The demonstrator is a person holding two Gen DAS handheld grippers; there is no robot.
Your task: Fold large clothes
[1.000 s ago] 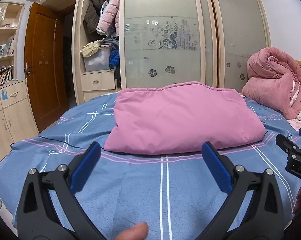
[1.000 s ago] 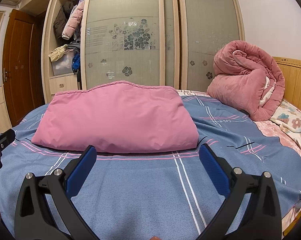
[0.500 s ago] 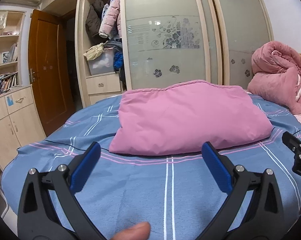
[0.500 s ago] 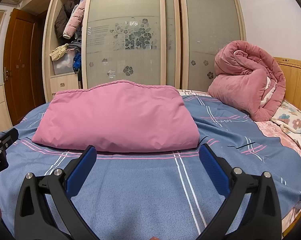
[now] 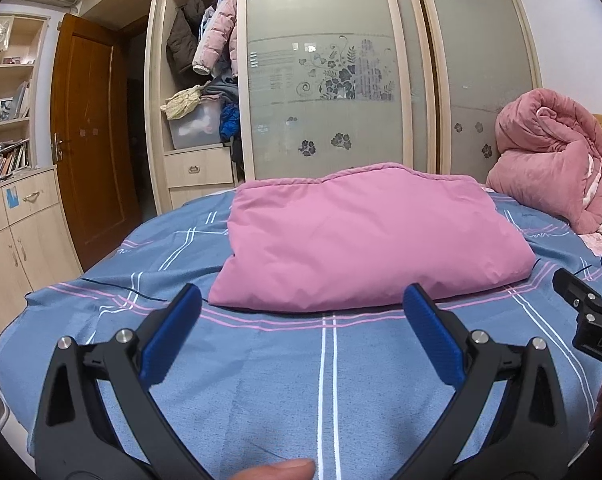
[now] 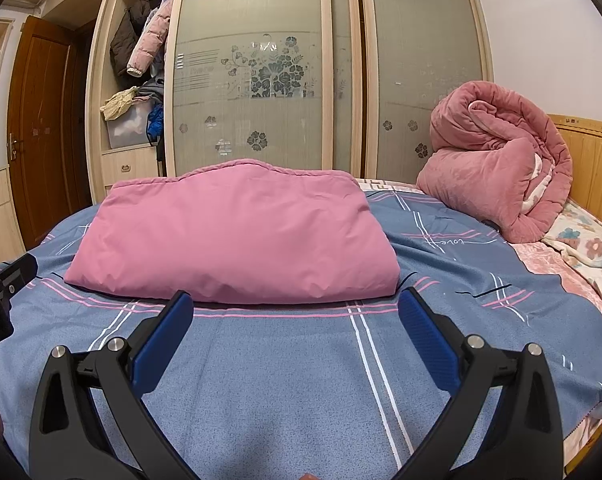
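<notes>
A pink padded garment (image 5: 365,240) lies folded into a thick rectangle on the blue striped bedsheet (image 5: 325,380); it also shows in the right wrist view (image 6: 237,232). My left gripper (image 5: 301,300) is open and empty, held above the sheet just in front of the garment's near edge. My right gripper (image 6: 295,304) is open and empty, also just short of that near edge. The right gripper's tip shows at the right edge of the left wrist view (image 5: 589,312). The left gripper's tip shows at the left edge of the right wrist view (image 6: 5,284).
A rolled pink quilt (image 6: 497,168) sits at the bed's far right by the wooden headboard (image 6: 593,160). A floral blanket (image 6: 589,252) lies beside it. A wardrobe with sliding glass doors (image 5: 341,80) stands behind the bed. A wooden door (image 5: 89,132) and cabinets (image 5: 17,236) are at left.
The left wrist view has swung slightly to the left, so the garment sits further right in it. The right gripper has barely moved. Both grippers stay open.
</notes>
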